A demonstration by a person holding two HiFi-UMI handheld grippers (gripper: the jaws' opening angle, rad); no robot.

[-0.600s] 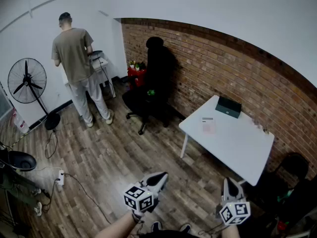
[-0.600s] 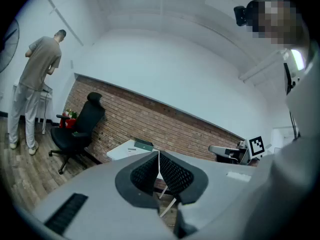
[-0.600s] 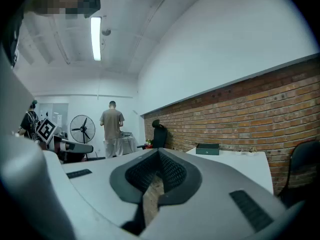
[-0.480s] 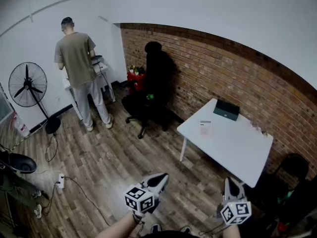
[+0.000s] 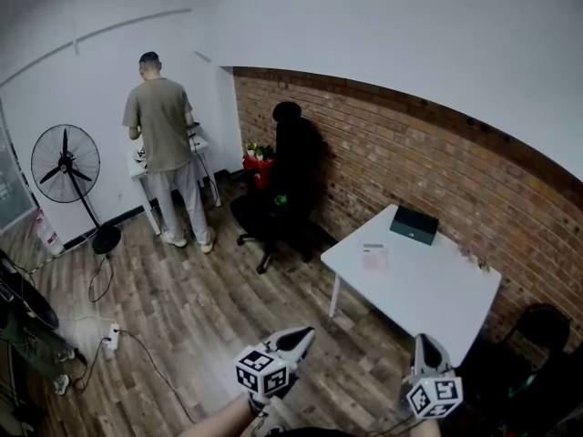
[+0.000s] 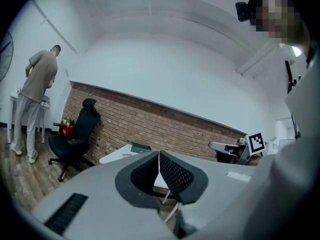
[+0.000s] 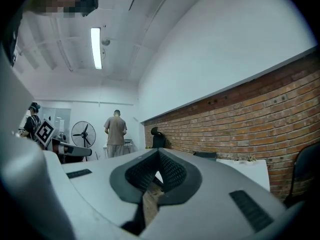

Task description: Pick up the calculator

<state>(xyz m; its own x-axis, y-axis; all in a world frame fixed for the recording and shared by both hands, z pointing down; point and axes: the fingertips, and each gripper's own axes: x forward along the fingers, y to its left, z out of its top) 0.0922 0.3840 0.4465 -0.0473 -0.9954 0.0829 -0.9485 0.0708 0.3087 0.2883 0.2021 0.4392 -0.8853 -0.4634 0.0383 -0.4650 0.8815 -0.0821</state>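
Calculator [image 5: 373, 256] now lower, lengthwise toward wall [image 5: 392, 157]

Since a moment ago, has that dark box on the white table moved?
No. The box still sits at the table's far edge by the brick wall; only the camera's view shifted.

Soft, even indoor light fills the head view. The white walls [image 5: 383, 35] read bright and the white table [image 5: 428, 289] nearly glows. An office chair [image 5: 290, 167] throws a dark shadow onto the brick wall [image 5: 410, 162], and the lower right corner sinks into gloom. The wide lens bows the brick wall into an arc. Both gripper views are round, ringed in black. In the right gripper view a ceiling tube light [image 7: 96, 48] glares white. The left gripper [image 6: 159, 155] and right gripper [image 7: 159, 153] loom grey and blurred close to their lenses.
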